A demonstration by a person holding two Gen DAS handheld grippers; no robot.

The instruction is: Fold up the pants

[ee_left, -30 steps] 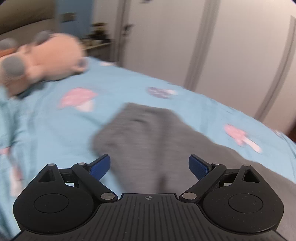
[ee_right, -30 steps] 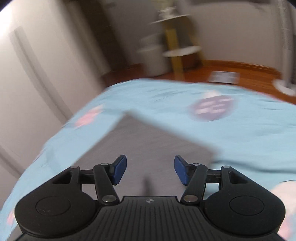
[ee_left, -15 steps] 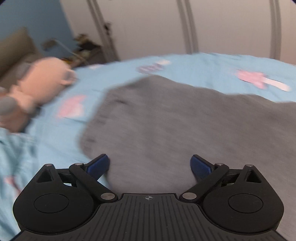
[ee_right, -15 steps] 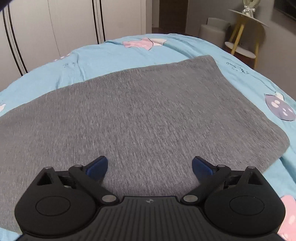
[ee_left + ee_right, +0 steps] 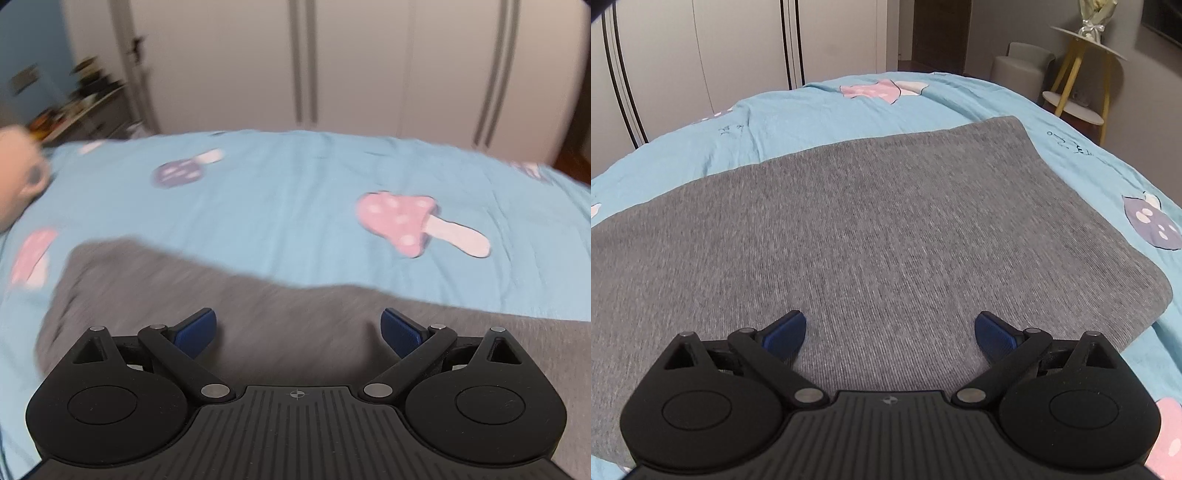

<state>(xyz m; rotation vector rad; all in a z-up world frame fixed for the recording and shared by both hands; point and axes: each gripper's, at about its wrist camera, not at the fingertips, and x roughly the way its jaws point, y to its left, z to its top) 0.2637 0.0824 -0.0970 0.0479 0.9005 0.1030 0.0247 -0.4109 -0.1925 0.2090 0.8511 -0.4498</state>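
Left tool (image 5: 298, 328) swung right; pants (image 5: 871, 229) unblurred

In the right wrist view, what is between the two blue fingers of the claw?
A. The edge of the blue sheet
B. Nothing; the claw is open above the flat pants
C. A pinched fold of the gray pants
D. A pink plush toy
B: the right claw stands wide open, and the gray pants lie flat under it, not gripped.
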